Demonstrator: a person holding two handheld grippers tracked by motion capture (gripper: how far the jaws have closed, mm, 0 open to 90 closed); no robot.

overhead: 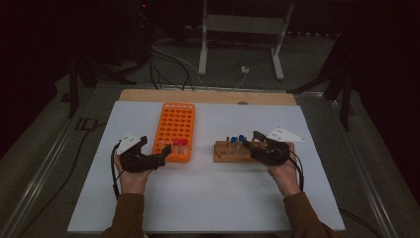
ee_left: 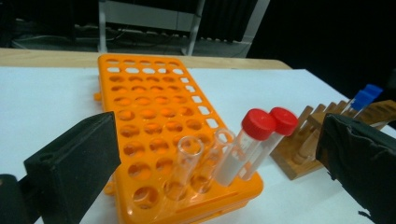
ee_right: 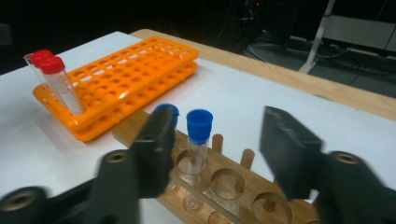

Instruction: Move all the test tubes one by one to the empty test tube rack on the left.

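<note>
At 3 o'clock of orange rack (overhead: pixel 174 130), right gripper (ee_right: pixel 215 151) is held half-open around blue-capped tube (ee_right: pixel 198 140); left gripper (ee_left: pixel 210 158) is spread wide, empty.

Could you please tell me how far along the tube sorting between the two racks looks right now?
Done: two red-capped tubes and two uncapped ones stand in the orange rack. In hand: the right gripper, jaws apart, brackets a blue-capped tube in the wooden rack; the left gripper is open and holds nothing. Left: two blue-capped tubes remain there.
</note>
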